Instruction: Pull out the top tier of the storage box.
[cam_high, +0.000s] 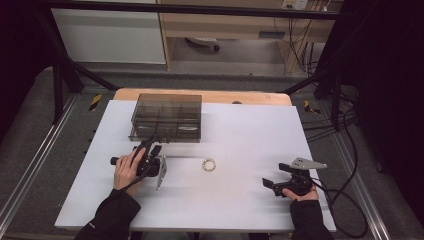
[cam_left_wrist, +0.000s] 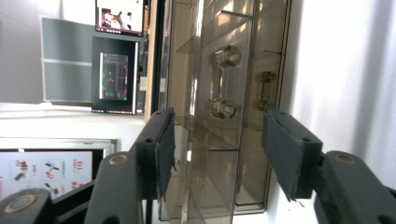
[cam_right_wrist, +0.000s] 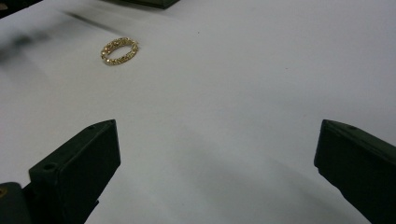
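A smoky clear plastic box (cam_high: 166, 117) with inner compartments stands at the back left of the white table (cam_high: 240, 130). A small gold beaded ring (cam_high: 208, 164) lies in the middle of the table. My left gripper (cam_high: 153, 146), rolled onto its side, points at the box's front wall from just short of it. In the left gripper view it (cam_left_wrist: 217, 149) is open, and the box (cam_left_wrist: 219, 93) stands in the gap ahead. My right gripper (cam_high: 273, 174) rests at the front right, open wide and aimed left. The ring (cam_right_wrist: 119, 50) lies well ahead of this gripper (cam_right_wrist: 217, 163), to its left.
The box's near corner (cam_right_wrist: 154, 2) shows as a dark edge at the top of the right gripper view. A wooden tabletop strip (cam_high: 250, 96) runs behind the white board. Black cables (cam_high: 345, 200) trail off the right edge. Metal rails (cam_high: 30, 165) flank the table.
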